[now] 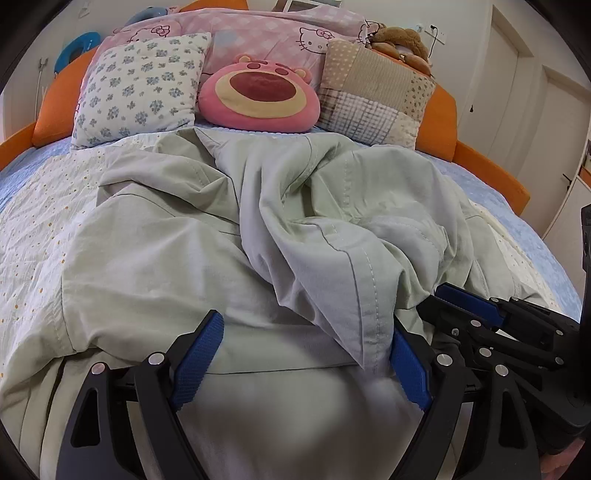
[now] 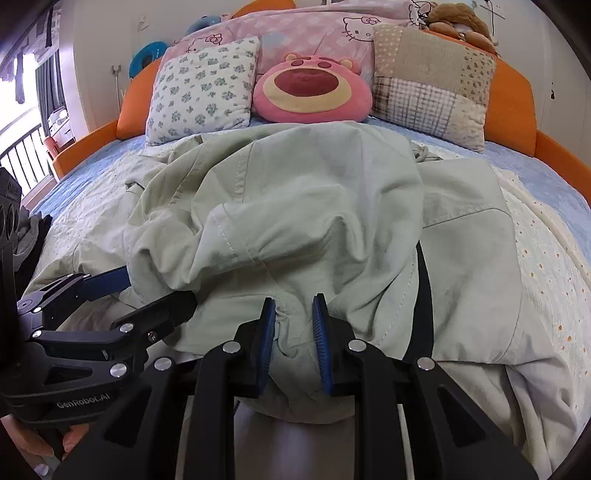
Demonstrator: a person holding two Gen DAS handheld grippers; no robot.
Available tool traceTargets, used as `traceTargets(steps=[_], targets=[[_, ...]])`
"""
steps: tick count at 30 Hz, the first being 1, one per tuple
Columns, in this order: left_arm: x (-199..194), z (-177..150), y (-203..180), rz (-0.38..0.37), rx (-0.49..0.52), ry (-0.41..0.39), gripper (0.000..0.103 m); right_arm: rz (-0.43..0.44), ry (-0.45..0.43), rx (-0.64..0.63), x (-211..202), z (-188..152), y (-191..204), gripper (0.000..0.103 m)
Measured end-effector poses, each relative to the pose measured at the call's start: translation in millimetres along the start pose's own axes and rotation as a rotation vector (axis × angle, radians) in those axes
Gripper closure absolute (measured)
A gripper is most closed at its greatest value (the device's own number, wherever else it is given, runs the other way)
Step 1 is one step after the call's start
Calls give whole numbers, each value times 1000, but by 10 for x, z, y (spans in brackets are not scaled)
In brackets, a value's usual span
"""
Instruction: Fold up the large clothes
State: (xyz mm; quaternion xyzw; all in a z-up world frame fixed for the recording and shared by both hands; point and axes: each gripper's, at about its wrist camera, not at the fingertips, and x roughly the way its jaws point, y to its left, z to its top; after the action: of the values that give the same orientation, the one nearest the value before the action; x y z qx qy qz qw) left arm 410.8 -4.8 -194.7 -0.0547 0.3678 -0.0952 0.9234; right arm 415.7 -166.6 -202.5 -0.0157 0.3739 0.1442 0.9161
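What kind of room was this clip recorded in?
Most likely a home bedroom, perhaps a child's. A bed with an orange padded frame fills the view, with cushions and a pink bear plush at its head, a cartoon-cat pillow behind them, and closed doors on one side.

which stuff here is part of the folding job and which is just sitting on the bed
Part of the job:
- green garment
- left gripper, open
- right gripper, shut on the garment

Just lying about:
- floral pillow
- pink bear cushion
- patchwork pillow
- brown plush
- quilt
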Motion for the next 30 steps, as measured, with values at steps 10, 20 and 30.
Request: traceTargets(steps=[10, 20, 30], targets=[[-31, 10, -11, -1, 4, -10, 16, 8, -30, -1, -68, -19, -5, 80], [-1741, -5, -99, 42, 199, -160, 10, 17, -133, -145, -1668, -114, 30, 17], [-2975, -770, 989, 73, 168, 65, 7, 54, 2, -118, -2851, -816, -573, 16]])
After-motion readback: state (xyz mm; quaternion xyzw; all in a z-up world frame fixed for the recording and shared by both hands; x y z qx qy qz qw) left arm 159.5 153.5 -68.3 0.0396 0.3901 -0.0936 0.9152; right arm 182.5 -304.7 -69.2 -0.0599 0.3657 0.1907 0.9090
